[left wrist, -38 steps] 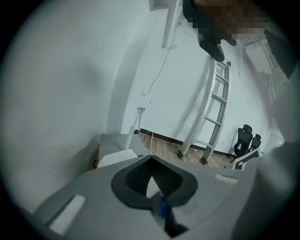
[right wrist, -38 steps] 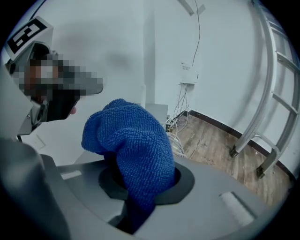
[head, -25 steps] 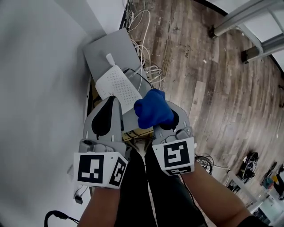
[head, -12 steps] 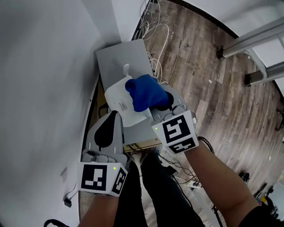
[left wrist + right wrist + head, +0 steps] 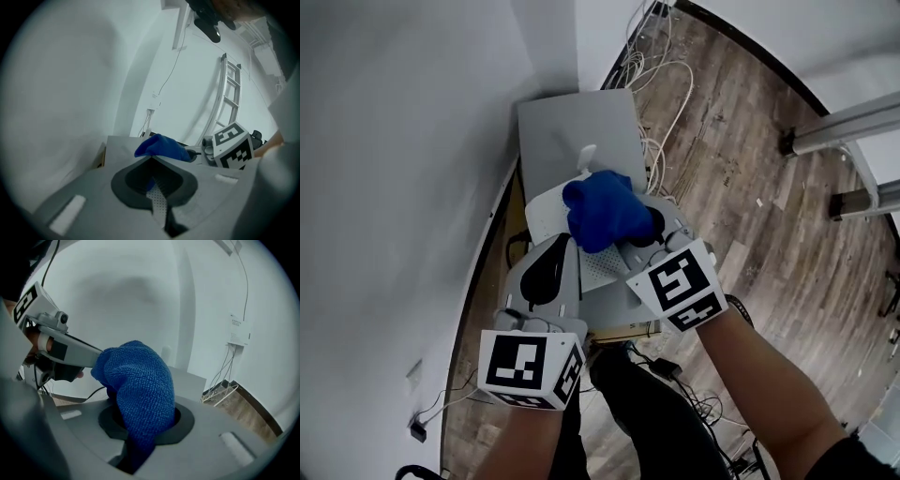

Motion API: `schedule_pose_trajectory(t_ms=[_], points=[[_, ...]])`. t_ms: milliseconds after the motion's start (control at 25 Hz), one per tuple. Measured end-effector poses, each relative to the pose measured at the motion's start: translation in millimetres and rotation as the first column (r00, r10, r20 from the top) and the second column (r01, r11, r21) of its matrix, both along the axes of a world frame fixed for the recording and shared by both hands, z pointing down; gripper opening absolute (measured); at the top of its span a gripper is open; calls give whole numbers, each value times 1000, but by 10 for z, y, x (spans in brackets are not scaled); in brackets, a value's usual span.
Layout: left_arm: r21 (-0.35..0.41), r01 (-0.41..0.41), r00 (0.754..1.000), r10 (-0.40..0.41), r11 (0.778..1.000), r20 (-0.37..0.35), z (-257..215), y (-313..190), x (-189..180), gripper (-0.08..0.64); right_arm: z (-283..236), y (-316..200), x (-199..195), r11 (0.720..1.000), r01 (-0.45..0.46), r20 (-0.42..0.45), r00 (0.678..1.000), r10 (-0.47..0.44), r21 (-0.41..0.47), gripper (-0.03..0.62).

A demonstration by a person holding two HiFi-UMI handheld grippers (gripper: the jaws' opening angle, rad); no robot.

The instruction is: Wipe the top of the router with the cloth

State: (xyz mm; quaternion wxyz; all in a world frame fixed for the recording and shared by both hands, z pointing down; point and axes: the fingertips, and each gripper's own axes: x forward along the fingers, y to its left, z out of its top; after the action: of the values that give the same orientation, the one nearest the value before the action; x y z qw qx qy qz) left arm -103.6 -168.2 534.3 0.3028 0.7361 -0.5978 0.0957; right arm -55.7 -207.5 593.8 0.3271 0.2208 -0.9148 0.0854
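The white perforated router [image 5: 544, 208] lies on a grey box top [image 5: 572, 131] against the wall. A bunched blue cloth [image 5: 602, 214] rests on the router's top, covering its middle. My right gripper [image 5: 626, 234] is shut on the cloth [image 5: 140, 385], which bulges out from between its jaws. My left gripper [image 5: 555, 251] lies over the router's near left part with its jaws shut. A strip of perforated router top [image 5: 158, 202] shows through the slit between them, and the cloth [image 5: 161, 146] sits just beyond its tips.
A white wall runs along the left. White cables [image 5: 661, 80] lie tangled on the wooden floor [image 5: 741, 159] behind the box. Metal frame bars [image 5: 853, 122] cross the upper right. Dark cables [image 5: 675, 375] trail on the floor near the person's legs.
My right gripper has carried the blue cloth leftward, from the router's right edge onto its top. The left gripper stays shut at the router's near side.
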Motion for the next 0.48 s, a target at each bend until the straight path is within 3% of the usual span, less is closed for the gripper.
schedule_pose_trajectory(t_ms=[320, 480], points=[[-33, 19, 1000, -19, 999, 4, 133, 191, -129, 0, 54, -299, -133, 999, 7, -26, 1000, -6, 37, 97], [-36, 17, 1000, -16, 999, 12, 104, 245, -156, 0, 107, -290, -95, 1000, 11, -41, 999, -10, 15, 97]])
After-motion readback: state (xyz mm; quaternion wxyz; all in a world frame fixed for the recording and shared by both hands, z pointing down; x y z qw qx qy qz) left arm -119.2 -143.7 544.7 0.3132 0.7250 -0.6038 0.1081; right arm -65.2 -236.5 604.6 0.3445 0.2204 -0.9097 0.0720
